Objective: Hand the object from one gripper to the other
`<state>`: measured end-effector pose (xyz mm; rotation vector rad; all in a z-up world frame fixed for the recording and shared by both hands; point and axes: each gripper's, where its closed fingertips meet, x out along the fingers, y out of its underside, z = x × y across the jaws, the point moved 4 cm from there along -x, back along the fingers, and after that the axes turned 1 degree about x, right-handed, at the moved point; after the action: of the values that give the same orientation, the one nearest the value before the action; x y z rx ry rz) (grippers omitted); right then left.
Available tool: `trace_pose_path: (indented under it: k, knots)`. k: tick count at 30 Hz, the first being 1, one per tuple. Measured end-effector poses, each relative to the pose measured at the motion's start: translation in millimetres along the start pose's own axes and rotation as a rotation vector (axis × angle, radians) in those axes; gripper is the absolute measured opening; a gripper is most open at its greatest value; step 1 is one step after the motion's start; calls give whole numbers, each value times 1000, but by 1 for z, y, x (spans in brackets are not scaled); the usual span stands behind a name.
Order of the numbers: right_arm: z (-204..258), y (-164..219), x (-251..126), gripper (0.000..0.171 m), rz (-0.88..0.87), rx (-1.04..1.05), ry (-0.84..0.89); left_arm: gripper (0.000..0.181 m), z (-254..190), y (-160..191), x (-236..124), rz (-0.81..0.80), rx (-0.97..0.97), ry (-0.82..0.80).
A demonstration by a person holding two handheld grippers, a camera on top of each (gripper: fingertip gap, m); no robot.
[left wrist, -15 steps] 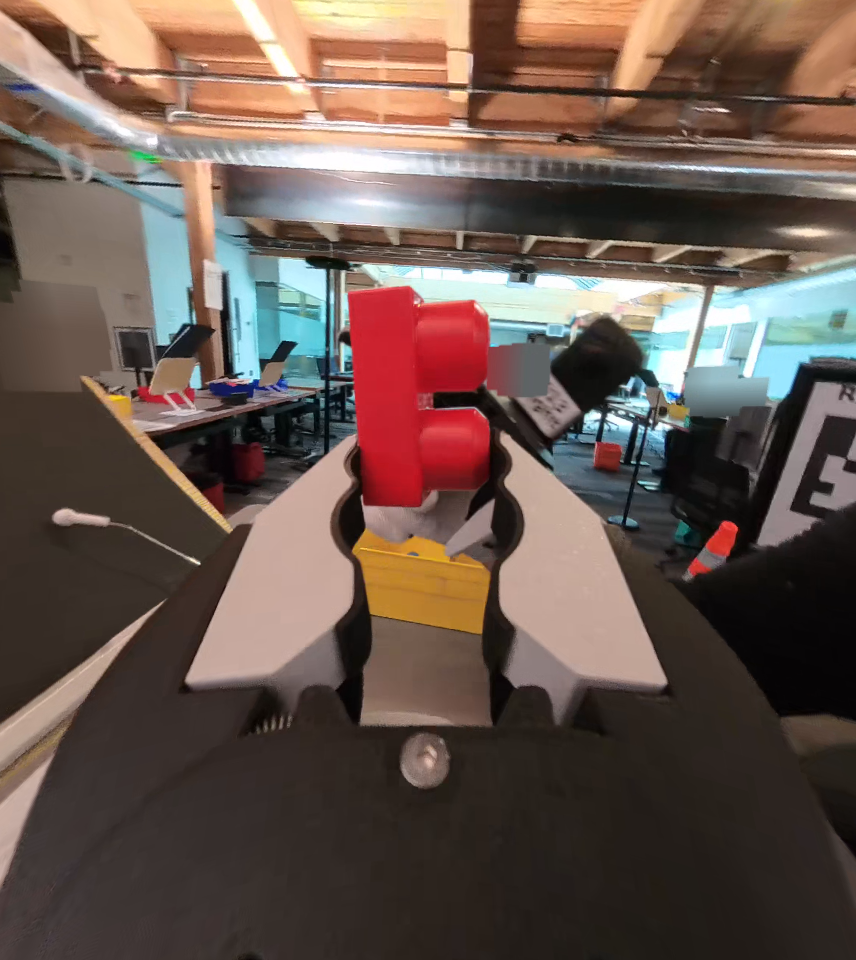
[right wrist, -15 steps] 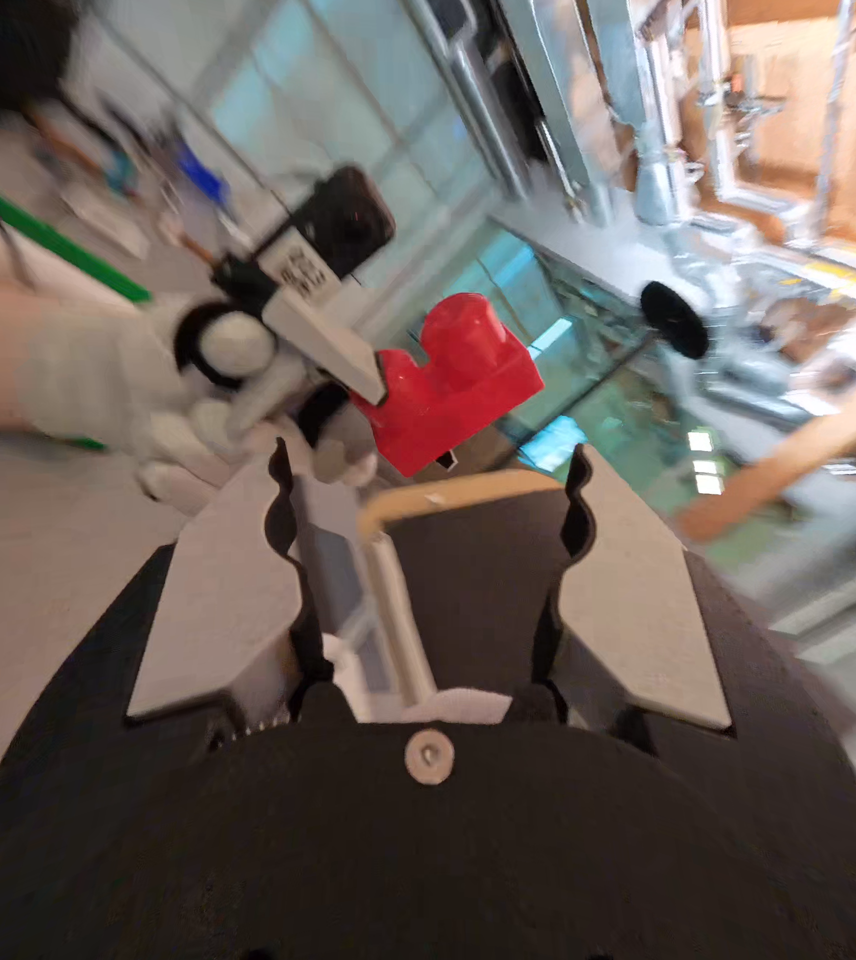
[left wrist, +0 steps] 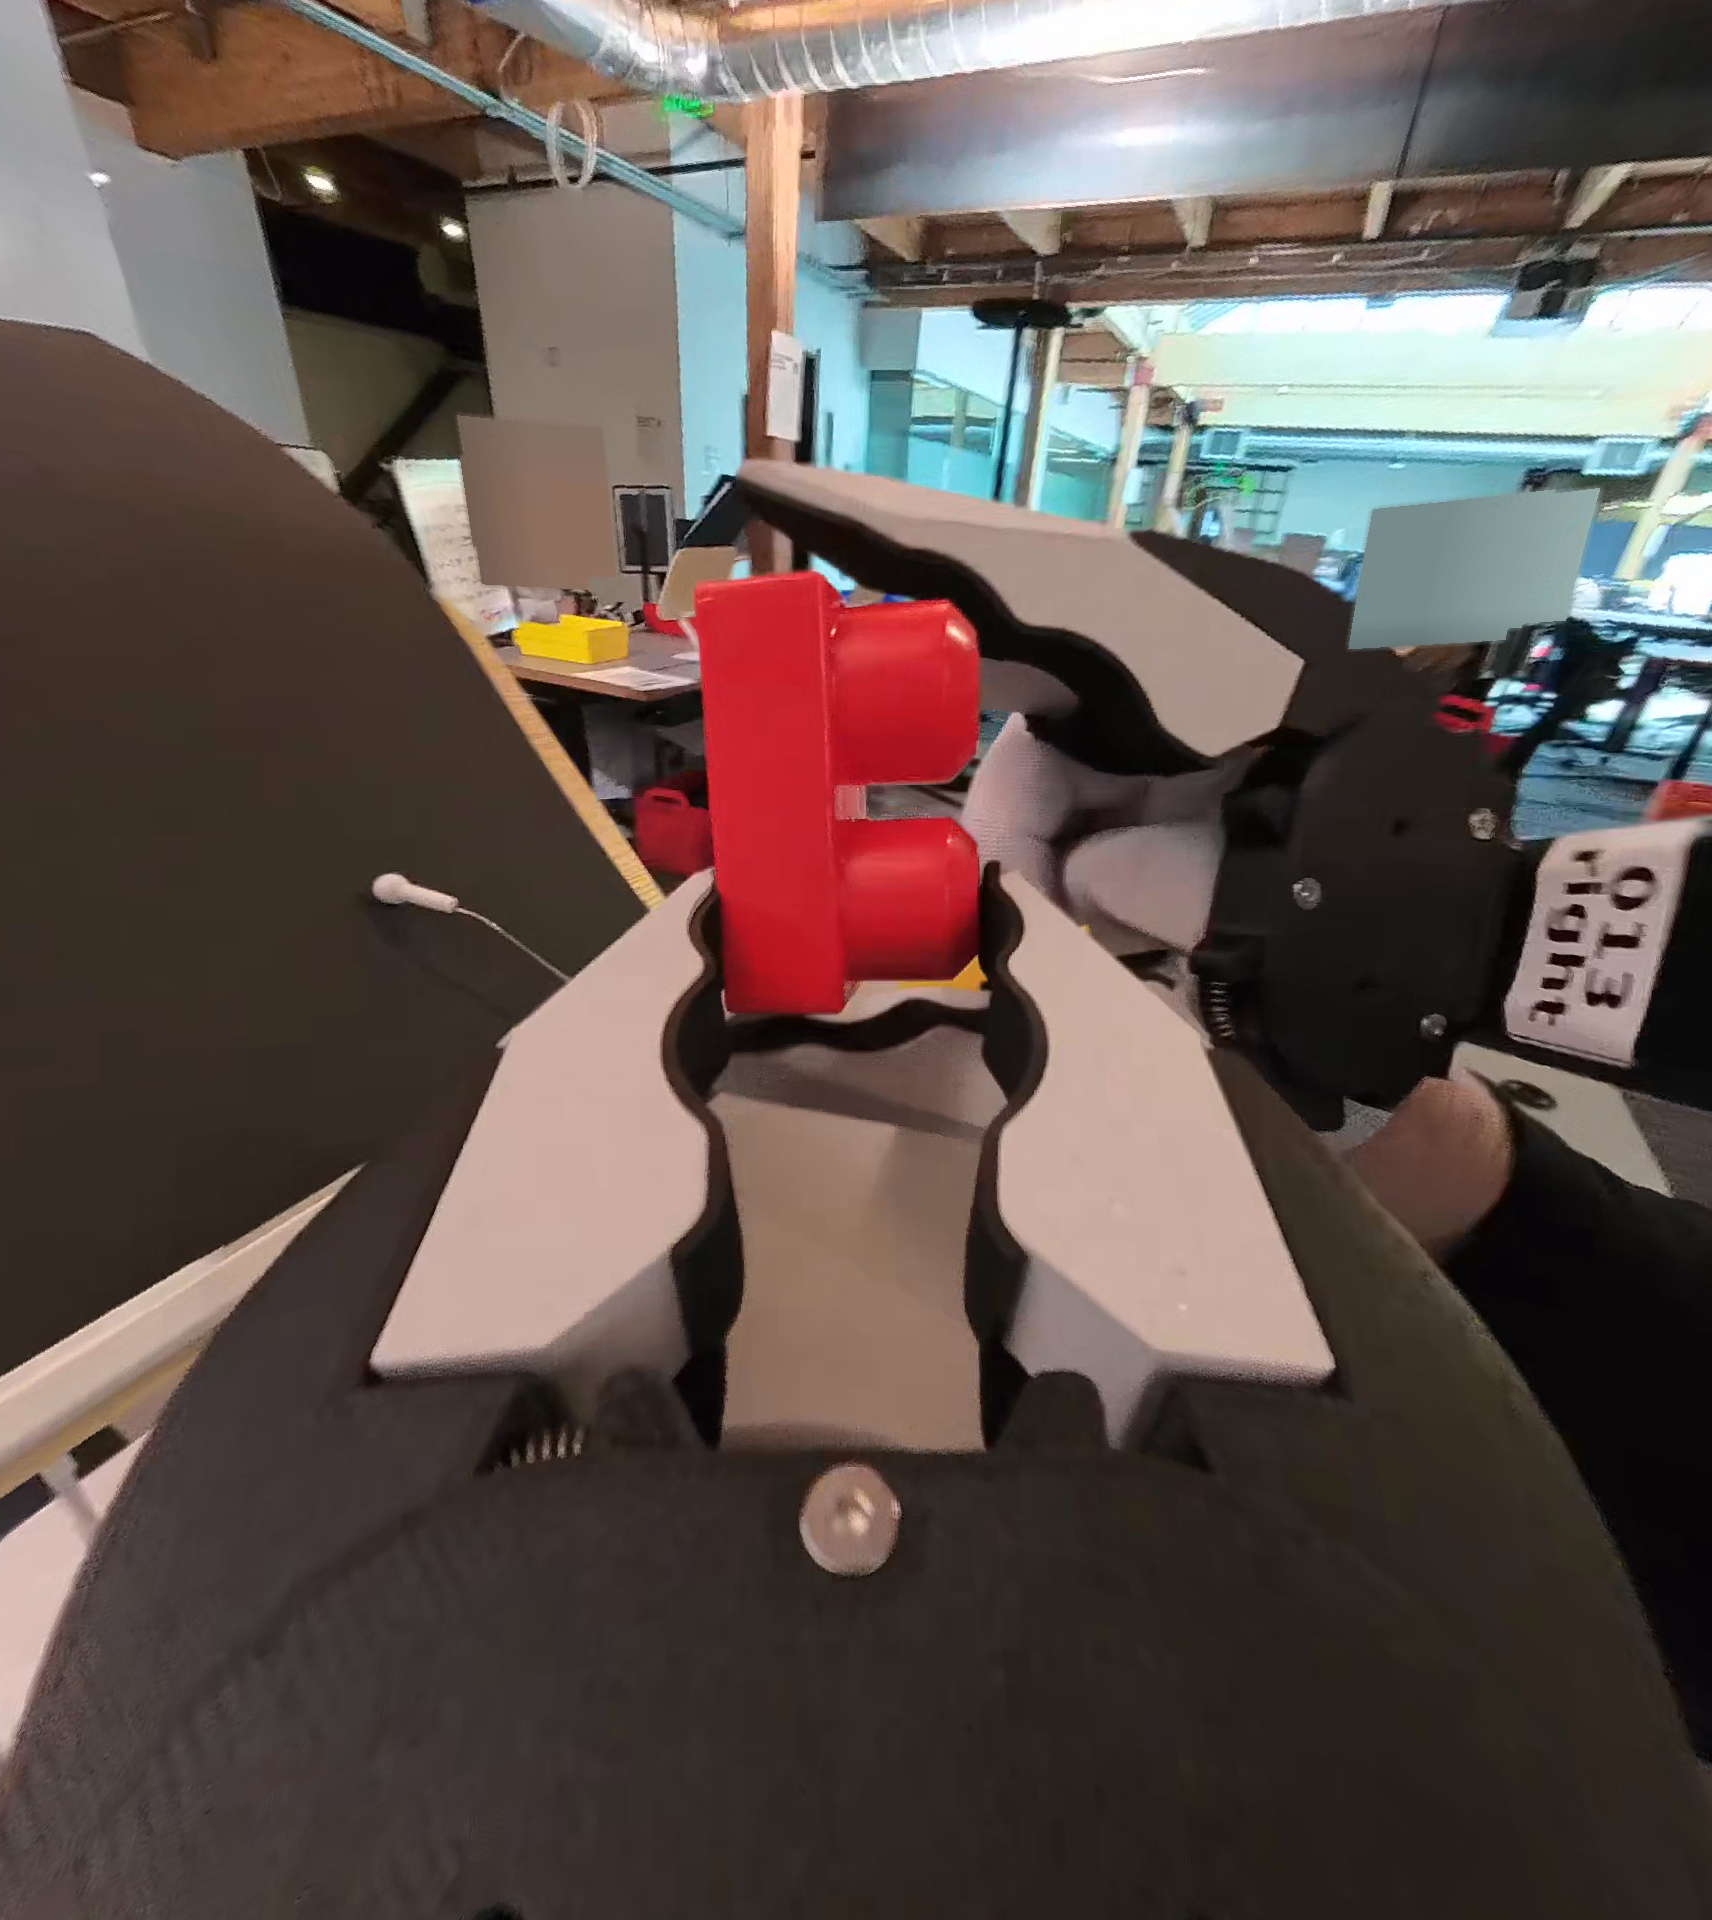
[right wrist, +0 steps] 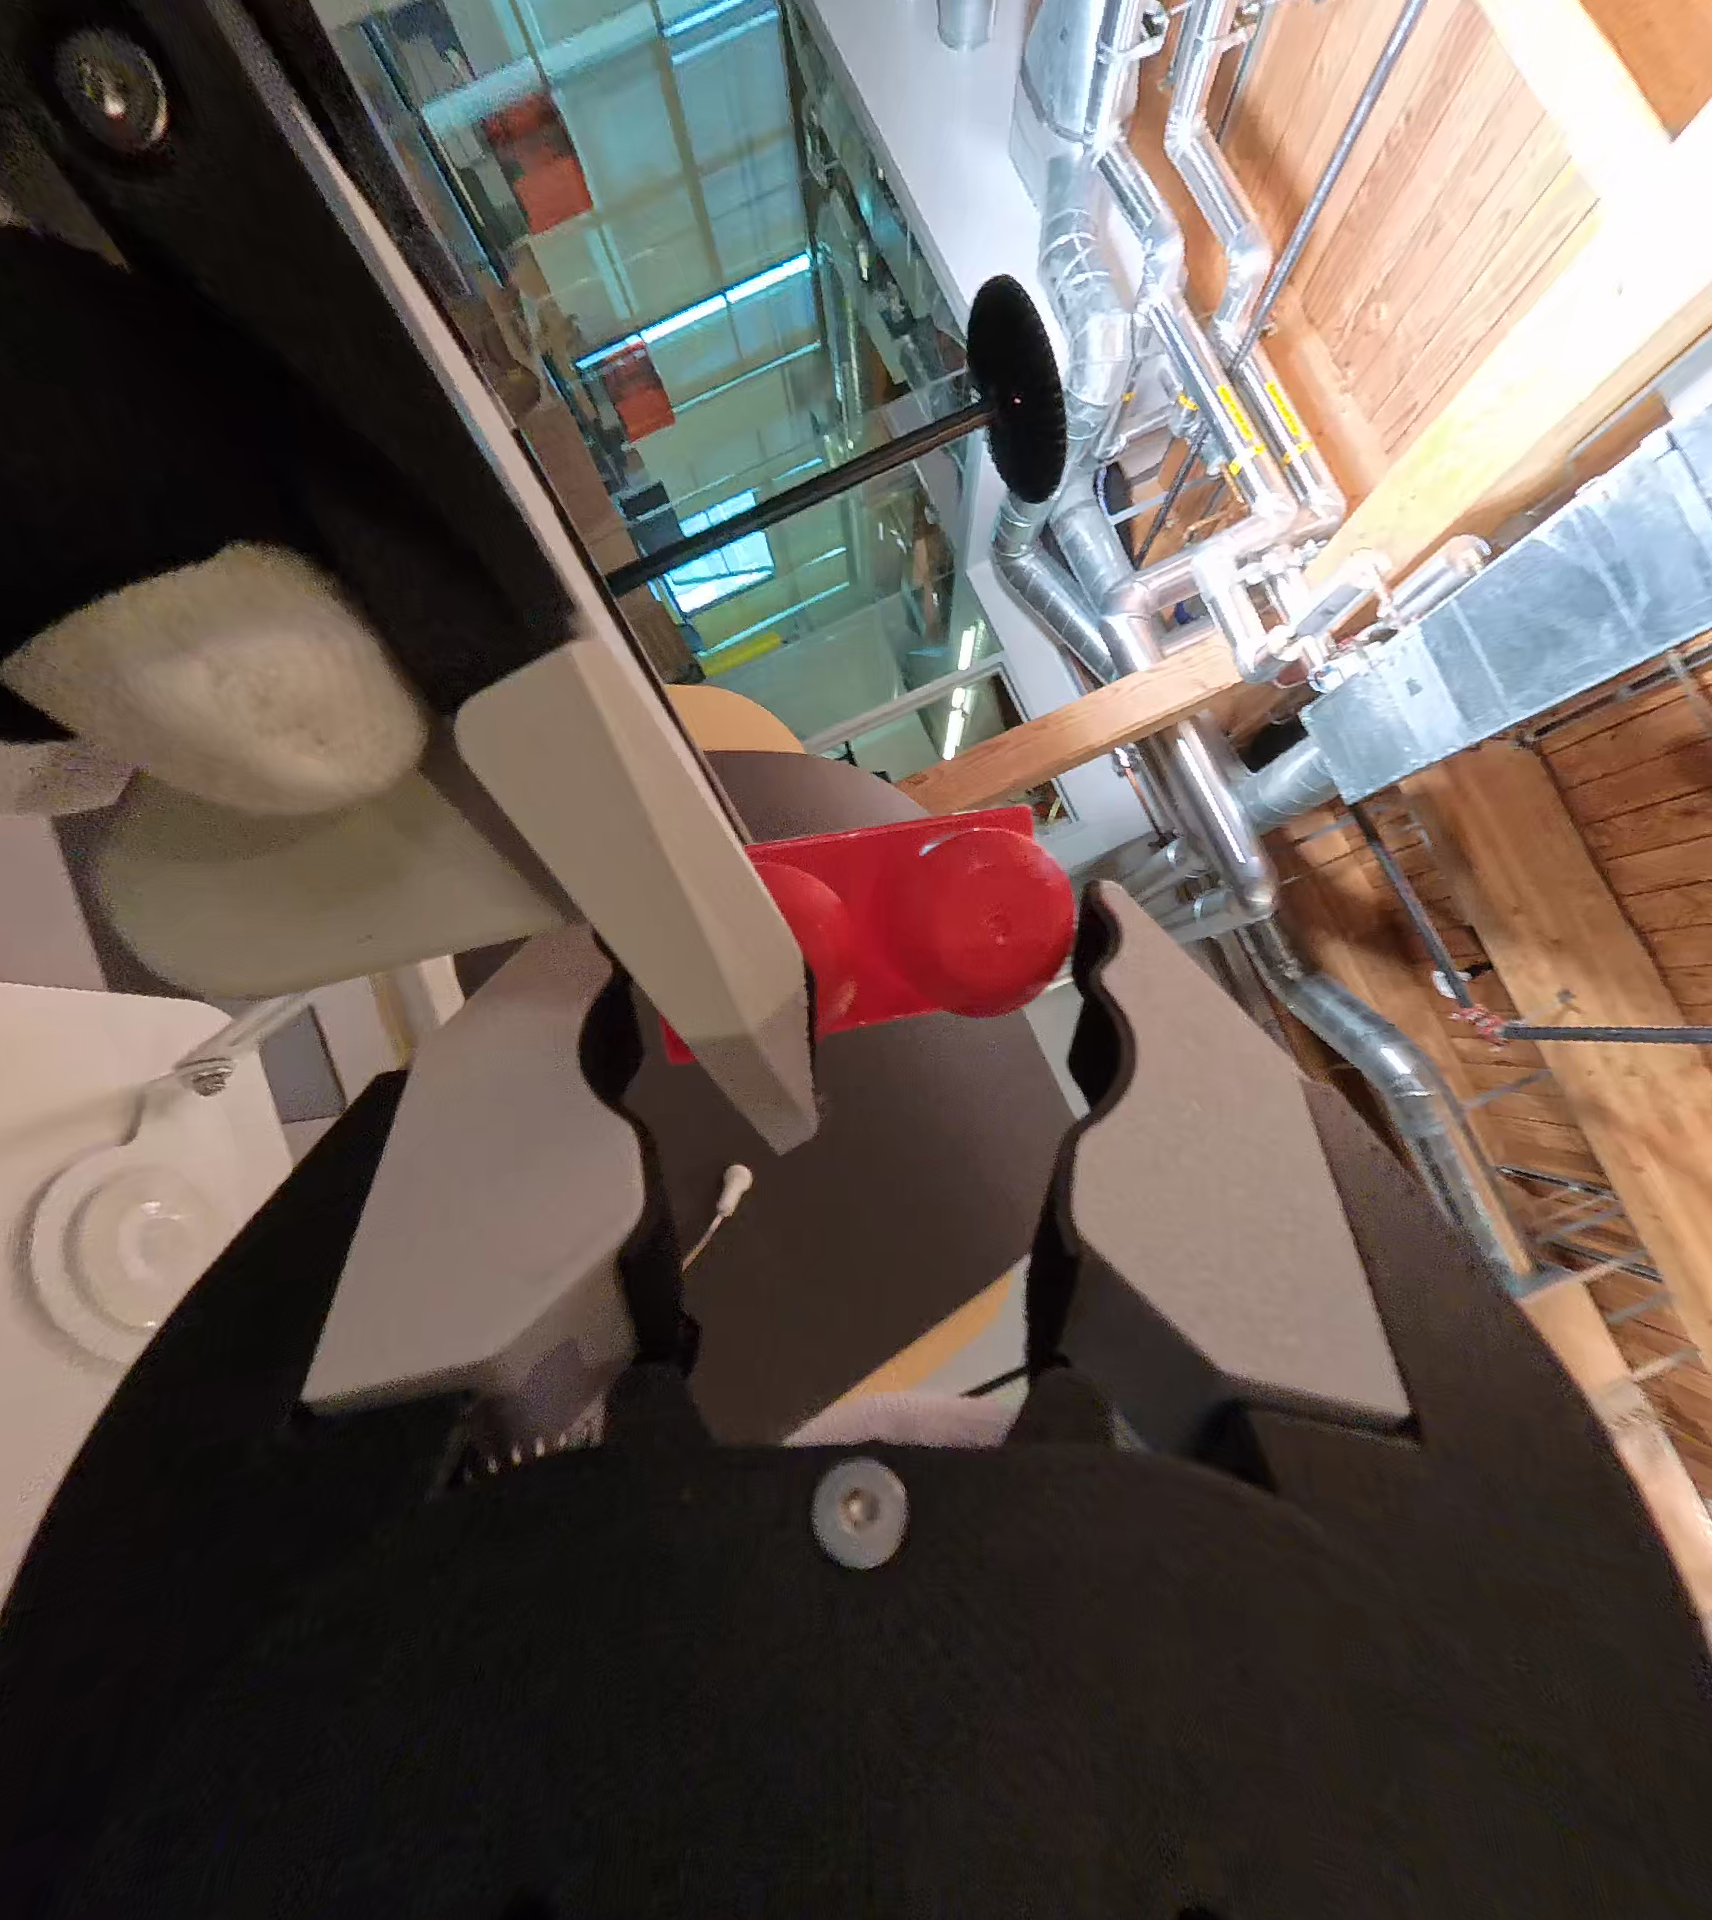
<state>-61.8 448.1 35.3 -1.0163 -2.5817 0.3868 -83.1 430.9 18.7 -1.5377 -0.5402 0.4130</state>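
- Half a second back the right claw [left wrist: 893,790] was well apart from the red block [left wrist: 831,790], small in the left wrist view; now it has closed in from the right, and its upper finger [left wrist: 1039,603] reaches over the block's top.
- Between the fingertips of the left claw [left wrist: 847,935] the block is held up in the air above no worktop, upright, with its flat plate to the left and its two round studs pointing right. This claw is closed on the block's lower end, the lower stud against the right finger.
- In its own view the right claw [right wrist: 831,997] stands wide open around the block [right wrist: 935,935]. One fingertip [right wrist: 1101,935] sits just beside or touching the nearer stud; whether it presses cannot be told. It grips nothing yet.
- By its look the block is hard, smooth plastic: stiff, light and not fragile, but likely slippery on the rounded studs. The surest hold would seem to be across the free upper half, plate on one side and stud on the other, clear of the left claw's fingers.
- Only the left wrist view shows the right claw's black body, a white-gloved hand [left wrist: 1091,821] behind it and the room with desks beyond.
- Only the right wrist view shows the left claw's finger [right wrist: 665,894] crossing in front of the block, a gloved fingertip [right wrist: 239,675] on it, and the ceiling pipes [right wrist: 1143,343].
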Motion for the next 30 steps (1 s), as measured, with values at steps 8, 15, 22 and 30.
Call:
trace_pose_path:
  k: [8,15,22,30]
  knots:
    - [5,4,3,76,30,-25,-18,46,2,6,6,12,-23,-17]
    - [-1,7,-1,75,-16,223,-139,50,-4,2,2,38,61,7]
    - [3,15,-12,76,-52,612,-474,54,-8,-16,-19,21,454,-84]
    - [13,22,-15,76,-158,1125,-788,47,-19,-20,-28,-111,991,-308]
